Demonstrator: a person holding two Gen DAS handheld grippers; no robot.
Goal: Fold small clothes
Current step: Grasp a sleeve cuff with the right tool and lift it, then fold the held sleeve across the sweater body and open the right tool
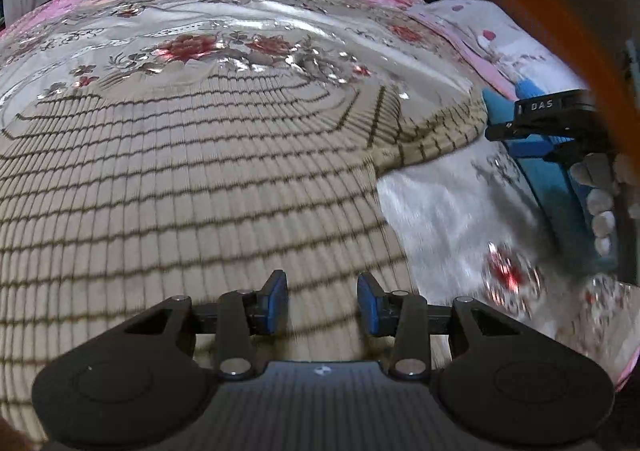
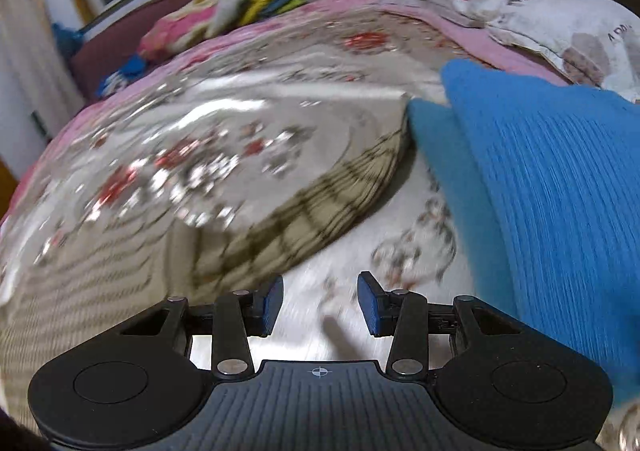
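On the bed (image 1: pixel 280 31), under its glossy floral cover, a beige checked garment (image 1: pixel 180 171) lies spread flat, and I take it as my landmark. My left gripper (image 1: pixel 322 301) hangs directly over the garment's near part, jaws partly spread with nothing between them, only checked cloth showing beneath the blue pads. My right gripper (image 2: pixel 320 301) stands off the garment's right edge, over bare cover, jaws likewise parted and holding nothing; in its view the garment (image 2: pixel 312 211) lies ahead and to the left, its rounded corner nearest. A blue ribbed garment (image 2: pixel 540 191) sits to the right of the beige one, close beside that corner, and a printed pillow (image 2: pixel 560 11) lies beyond it. The left view shows the right gripper (image 1: pixel 532 123) near the beige garment's far right corner. I judge that the garment's long axis runs from me toward the bed's far side, though the blur and lens curve make that uncertain. The left jaws are plainly nearer; any fold, I judge, turns on the right jaws crossing leftward to meet the edge.
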